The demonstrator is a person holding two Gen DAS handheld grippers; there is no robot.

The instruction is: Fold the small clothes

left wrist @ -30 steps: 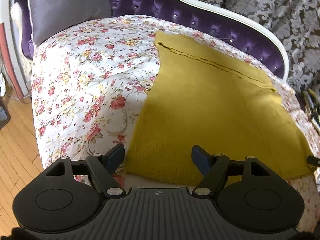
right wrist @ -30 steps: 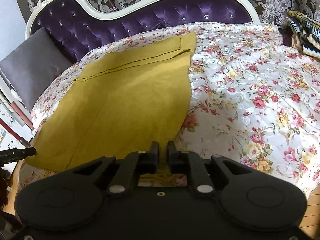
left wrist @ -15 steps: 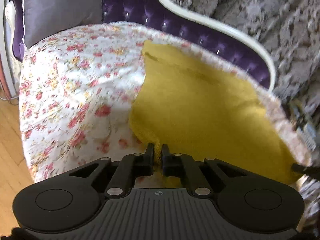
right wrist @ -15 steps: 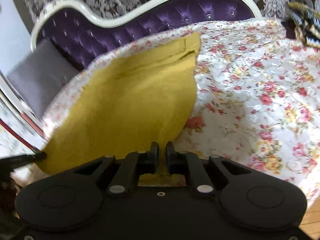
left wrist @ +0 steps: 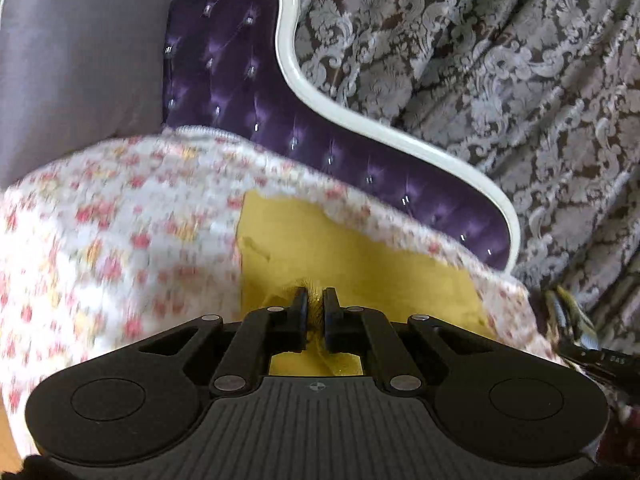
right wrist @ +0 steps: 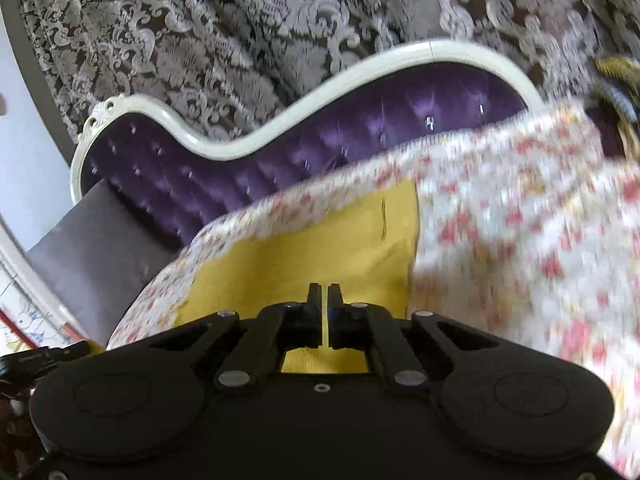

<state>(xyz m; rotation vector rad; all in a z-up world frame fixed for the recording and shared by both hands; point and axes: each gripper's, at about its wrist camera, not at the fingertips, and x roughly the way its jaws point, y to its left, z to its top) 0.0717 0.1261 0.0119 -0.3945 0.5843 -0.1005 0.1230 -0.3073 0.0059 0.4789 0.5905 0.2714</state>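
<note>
Both grippers, left (left wrist: 315,294) and right (right wrist: 324,291), have jaws clamped on the mustard garment's (left wrist: 352,264) near edge.

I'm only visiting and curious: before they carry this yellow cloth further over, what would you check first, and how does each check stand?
1. Left gripper shut on the mustard-yellow garment: ok.
2. Right gripper shut on the garment's edge: ok.
3. Floral bedspread not pinched by either gripper's fingers: cannot tell.
4. Garment's far part lying flat: ok.
5. Far edge to fold onto in view: ok, though blurred.
</note>
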